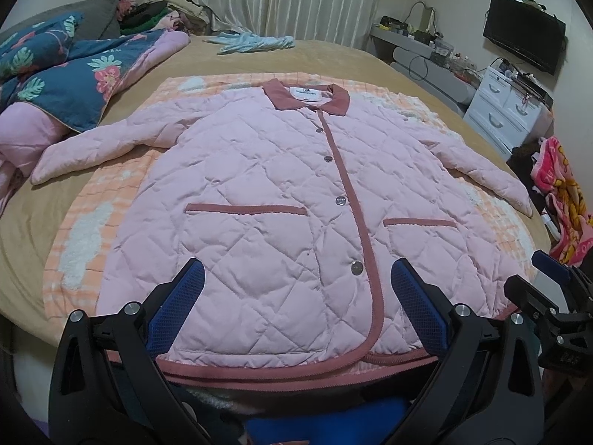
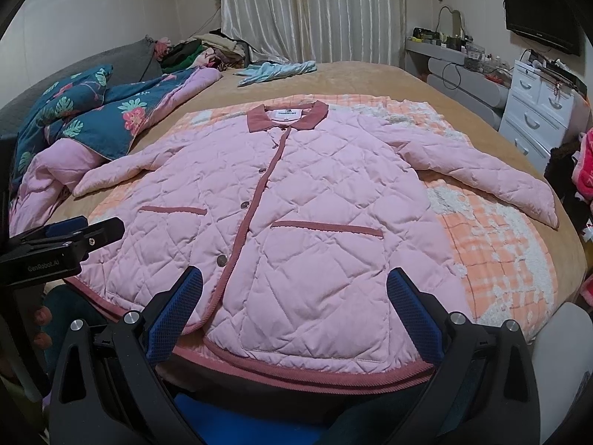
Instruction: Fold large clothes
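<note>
A pink quilted jacket (image 1: 274, 200) with a dark pink collar, trim and snap buttons lies flat, front up and buttoned, on an orange checked blanket (image 1: 85, 237) on the bed; it also shows in the right wrist view (image 2: 296, 200). Both sleeves are spread out to the sides. My left gripper (image 1: 296, 278) is open and empty, hovering above the jacket's hem on its left half. My right gripper (image 2: 294, 285) is open and empty above the hem on the right half. Each gripper shows at the edge of the other's view.
A blue floral quilt (image 1: 74, 74) is bunched at the left of the tan bed (image 1: 333, 55). A light blue garment (image 1: 255, 42) lies at the far end. White drawers (image 1: 507, 111) and a pile of clothes (image 1: 563, 200) stand to the right of the bed.
</note>
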`<act>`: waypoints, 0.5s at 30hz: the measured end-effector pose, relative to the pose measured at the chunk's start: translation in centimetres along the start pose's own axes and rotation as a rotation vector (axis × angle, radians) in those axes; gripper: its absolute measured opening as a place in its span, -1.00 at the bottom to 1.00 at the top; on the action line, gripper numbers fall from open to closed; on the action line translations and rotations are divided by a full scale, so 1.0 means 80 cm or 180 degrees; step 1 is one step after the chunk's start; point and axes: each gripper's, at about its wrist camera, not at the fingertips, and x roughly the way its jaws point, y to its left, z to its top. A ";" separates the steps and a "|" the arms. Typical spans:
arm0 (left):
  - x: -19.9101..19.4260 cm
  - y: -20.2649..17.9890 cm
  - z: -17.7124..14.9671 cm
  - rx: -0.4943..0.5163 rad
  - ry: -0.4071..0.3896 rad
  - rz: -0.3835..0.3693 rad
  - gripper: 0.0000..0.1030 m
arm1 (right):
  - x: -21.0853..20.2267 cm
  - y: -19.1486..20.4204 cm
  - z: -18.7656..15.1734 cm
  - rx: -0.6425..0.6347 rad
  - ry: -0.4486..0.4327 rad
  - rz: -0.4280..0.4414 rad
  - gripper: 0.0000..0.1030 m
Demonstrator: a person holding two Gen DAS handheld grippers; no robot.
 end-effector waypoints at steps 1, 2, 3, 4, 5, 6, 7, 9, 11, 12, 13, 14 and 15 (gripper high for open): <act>0.001 0.000 0.001 0.0003 0.0001 0.0000 0.83 | 0.001 -0.001 0.001 0.0001 0.0005 0.0001 0.92; 0.002 0.000 0.002 0.0008 0.0001 -0.0009 0.83 | 0.003 -0.001 0.002 0.0003 0.0016 -0.0003 0.92; 0.003 -0.001 0.002 0.0013 0.0004 -0.0012 0.83 | 0.004 0.000 0.002 0.0000 0.0020 -0.0015 0.92; 0.005 -0.001 0.004 0.0011 0.0008 -0.0012 0.83 | 0.005 -0.001 0.003 0.0001 0.0026 -0.0015 0.92; 0.005 -0.001 0.004 0.0014 0.0008 -0.0023 0.83 | 0.007 -0.003 0.005 0.0009 0.0037 -0.0017 0.92; 0.006 0.000 0.006 0.0015 0.0011 -0.0030 0.83 | 0.011 -0.005 0.007 0.0012 0.0050 -0.0027 0.92; 0.008 -0.001 0.008 0.0009 0.0009 -0.0025 0.83 | 0.013 -0.006 0.009 0.0011 0.0056 -0.0030 0.92; 0.012 -0.001 0.013 -0.0009 0.0008 -0.0034 0.83 | 0.016 -0.009 0.014 0.0029 0.0059 -0.0030 0.92; 0.016 -0.002 0.018 -0.0013 0.0016 -0.0041 0.83 | 0.019 -0.011 0.019 0.0037 0.0068 -0.0020 0.92; 0.019 -0.002 0.020 -0.0011 0.0019 -0.0050 0.83 | 0.021 -0.012 0.023 0.0049 0.0056 -0.0020 0.92; 0.021 -0.002 0.023 -0.0017 0.0024 -0.0053 0.83 | 0.021 -0.014 0.026 0.0048 0.0048 -0.0017 0.92; 0.023 -0.002 0.026 -0.0018 0.0036 -0.0049 0.83 | 0.023 -0.014 0.031 0.0035 0.0057 -0.0006 0.92; 0.027 -0.002 0.028 -0.0014 0.0044 -0.0040 0.83 | 0.025 -0.015 0.034 0.0040 0.0065 0.0015 0.92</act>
